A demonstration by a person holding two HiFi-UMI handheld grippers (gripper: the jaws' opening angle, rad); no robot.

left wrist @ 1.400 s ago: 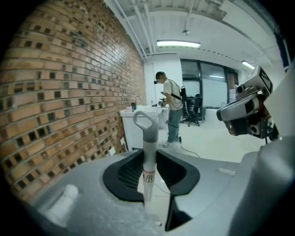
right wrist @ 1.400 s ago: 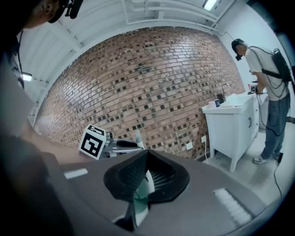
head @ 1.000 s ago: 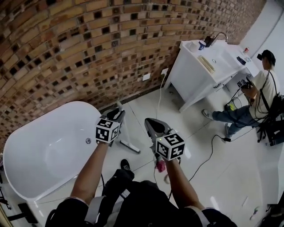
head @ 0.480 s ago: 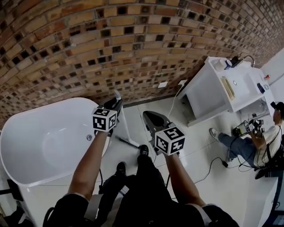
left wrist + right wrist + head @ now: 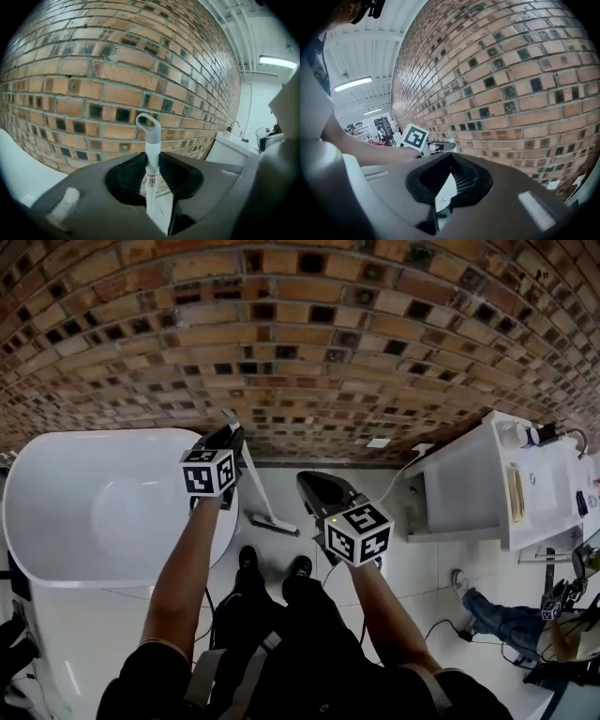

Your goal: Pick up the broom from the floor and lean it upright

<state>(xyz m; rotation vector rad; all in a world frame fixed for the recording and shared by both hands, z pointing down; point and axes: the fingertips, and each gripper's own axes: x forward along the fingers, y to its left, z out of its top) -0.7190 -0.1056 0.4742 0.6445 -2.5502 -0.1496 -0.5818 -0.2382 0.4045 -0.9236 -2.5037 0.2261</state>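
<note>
The broom is a white pole with a grey loop at its top (image 5: 151, 154). In the head view the pole (image 5: 253, 479) slants down to its head (image 5: 273, 522) on the tiles beside the bathtub. My left gripper (image 5: 225, 437) is shut on the pole just below the loop (image 5: 151, 180), facing the brick wall. To its right, my right gripper (image 5: 314, 486) points at the same wall. Its jaws are closed on a flat white piece (image 5: 445, 190) that I cannot identify. The left gripper (image 5: 436, 146) also shows in the right gripper view.
A white bathtub (image 5: 37, 549) fills the left. The brick wall (image 5: 309, 352) runs across the back, with a socket (image 5: 378, 442) low down. A white vanity (image 5: 469, 493) stands at the right. A cable (image 5: 441, 624) and a seated person's legs (image 5: 497, 615) lie lower right.
Both grippers have swung left with the broom, from facing the vanity corner to facing the brick wall beside the bathtub. The left grip on the pole is unchanged.
</note>
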